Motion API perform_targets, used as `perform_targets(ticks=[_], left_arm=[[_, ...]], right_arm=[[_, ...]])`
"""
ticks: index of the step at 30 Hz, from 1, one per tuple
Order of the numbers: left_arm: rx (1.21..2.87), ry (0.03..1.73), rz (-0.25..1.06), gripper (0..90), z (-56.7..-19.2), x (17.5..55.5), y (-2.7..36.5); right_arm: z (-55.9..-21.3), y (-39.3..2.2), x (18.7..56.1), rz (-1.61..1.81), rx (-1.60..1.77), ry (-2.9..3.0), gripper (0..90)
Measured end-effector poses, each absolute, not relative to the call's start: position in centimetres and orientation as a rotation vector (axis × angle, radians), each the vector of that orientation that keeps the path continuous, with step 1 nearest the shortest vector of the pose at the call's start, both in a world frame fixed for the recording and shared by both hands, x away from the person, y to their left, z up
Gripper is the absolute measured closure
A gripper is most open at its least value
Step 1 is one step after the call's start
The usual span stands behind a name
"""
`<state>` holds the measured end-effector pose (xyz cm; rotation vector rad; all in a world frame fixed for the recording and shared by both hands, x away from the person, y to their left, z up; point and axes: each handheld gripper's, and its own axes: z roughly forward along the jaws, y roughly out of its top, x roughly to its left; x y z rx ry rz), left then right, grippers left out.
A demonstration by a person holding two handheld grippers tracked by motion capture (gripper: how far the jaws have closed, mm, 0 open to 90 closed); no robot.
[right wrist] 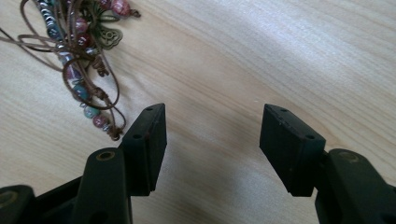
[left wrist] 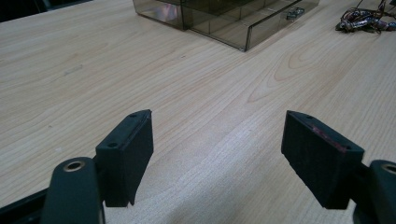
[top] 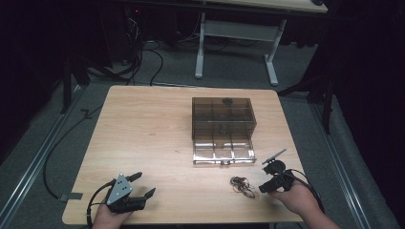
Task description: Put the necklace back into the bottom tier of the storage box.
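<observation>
Centrally, the wooden table (top: 157, 143) carries a smoke-tinted clear organizer box (top: 223, 121) with its lowest drawer (top: 223, 153) pulled out toward the person; the drawer's divided compartments face up. Near the front left corner, the left gripper (top: 142, 184) lies in the person's left hand (top: 109, 217), its fingers (left wrist: 126, 156) spread wide over bare wood with nothing between them, well apart from the box. Toward the front right, the right gripper (top: 263, 177) sits in the right hand (top: 298, 198); its fingers (right wrist: 147, 147) also stand wide apart and grip nothing. Smallest, the beaded cord bracelet (top: 242, 185), a tangle of brown cord, coloured beads and a small metal charm, lies loose on the table in front of the open drawer. In the right gripper view it rests just beside the left fingertip, outside the gap and ahead of it, not clamped.
</observation>
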<state>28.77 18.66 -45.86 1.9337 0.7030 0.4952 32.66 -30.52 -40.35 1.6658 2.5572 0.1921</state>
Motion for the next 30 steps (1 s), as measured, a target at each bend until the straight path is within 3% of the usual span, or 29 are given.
perform_targets(ticks=[14, 30], left_arm=[[1.942, 0.699, 0.492, 25.5, -45.9, 28.8, 18.5], [1.949, 0.691, 0.473, 25.5, -45.9, 28.9, 18.6]], right_arm=[[-39.3, -30.0, 32.5, 0.169, 1.629, 2.597, 41.5], [-36.6, -26.8, 32.8, 0.212, 1.506, 2.702, 40.9]])
